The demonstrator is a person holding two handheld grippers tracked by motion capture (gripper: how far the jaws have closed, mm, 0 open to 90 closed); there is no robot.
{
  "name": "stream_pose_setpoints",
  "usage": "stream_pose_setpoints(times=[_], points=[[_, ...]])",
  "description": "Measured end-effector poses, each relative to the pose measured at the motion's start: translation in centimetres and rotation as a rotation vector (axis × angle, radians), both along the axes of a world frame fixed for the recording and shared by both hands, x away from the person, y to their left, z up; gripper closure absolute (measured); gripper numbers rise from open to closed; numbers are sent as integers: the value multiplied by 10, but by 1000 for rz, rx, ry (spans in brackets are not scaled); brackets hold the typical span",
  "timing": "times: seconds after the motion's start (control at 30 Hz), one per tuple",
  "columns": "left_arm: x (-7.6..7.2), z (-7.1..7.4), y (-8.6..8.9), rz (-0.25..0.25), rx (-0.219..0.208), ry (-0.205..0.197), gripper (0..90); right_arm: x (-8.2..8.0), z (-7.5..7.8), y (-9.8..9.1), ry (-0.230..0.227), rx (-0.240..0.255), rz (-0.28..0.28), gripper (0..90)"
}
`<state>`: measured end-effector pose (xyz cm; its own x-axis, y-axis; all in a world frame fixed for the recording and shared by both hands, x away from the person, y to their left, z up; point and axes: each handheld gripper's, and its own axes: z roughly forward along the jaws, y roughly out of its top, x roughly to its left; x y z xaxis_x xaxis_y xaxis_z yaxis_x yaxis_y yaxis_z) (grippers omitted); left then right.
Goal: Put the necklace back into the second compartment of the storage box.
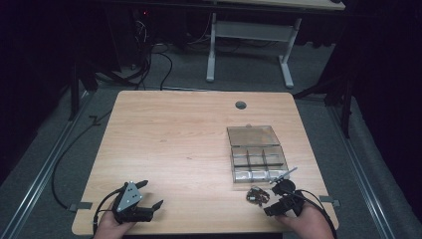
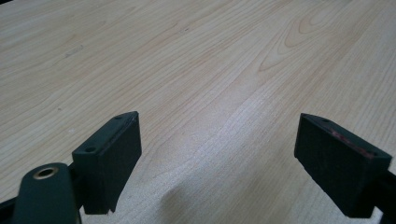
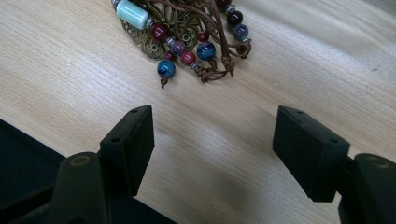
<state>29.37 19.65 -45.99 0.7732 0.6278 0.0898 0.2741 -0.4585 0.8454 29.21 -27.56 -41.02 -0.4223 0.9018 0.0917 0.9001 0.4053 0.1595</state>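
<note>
The beaded jewellery point(image 3: 187, 35) lies on the table point(image 1: 174, 139), just beside the open compartment box point(image 1: 256, 155), not yet in it. The right hand-held gripper point(image 3: 212, 144) stands open and empty near it; the left hand-held gripper point(image 2: 217, 154) waits open, well apart.

A beaded ornament point(image 3: 187, 32) is found lying flat on the worktop, close to its near right edge. It is made up of a pierced brass-coloured metal plate, brown knotted cords, and round beads in dark red, blue and purple, with one pale green oblong bead at one end. In the high view it point(image 1: 257, 195) is seen as a small dark cluster.
</note>
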Motion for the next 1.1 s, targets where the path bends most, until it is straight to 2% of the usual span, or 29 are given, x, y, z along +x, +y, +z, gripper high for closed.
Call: stream_pose_setpoints(times=[0.2, 0.3, 0.43, 0.73, 0.87, 1.07, 1.1], points=[[0, 0, 0, -4, 0, 1, 154, 5, 3, 5, 52, -36, 16, 291], [0, 0, 0, -6, 1, 1, 154, 7, 3, 6, 49, -54, 35, 286], [0, 0, 0, -7, 2, 2, 154, 13, 4, 10, 52, -48, 53, 273], [0, 0, 0, -8, 1, 3, 154, 37, 1, 23, 39, -68, 113, 248], [0, 0, 0, -9, 1, 4, 154, 44, -3, 29, 36, -53, 135, 252], [0, 0, 0, -11, 1, 8, 154, 48, -9, 39, 33, -73, 191, 300], [0, 0, 0, -12, 1, 8, 154, 49, -9, 40, 27, -77, 200, 339]])
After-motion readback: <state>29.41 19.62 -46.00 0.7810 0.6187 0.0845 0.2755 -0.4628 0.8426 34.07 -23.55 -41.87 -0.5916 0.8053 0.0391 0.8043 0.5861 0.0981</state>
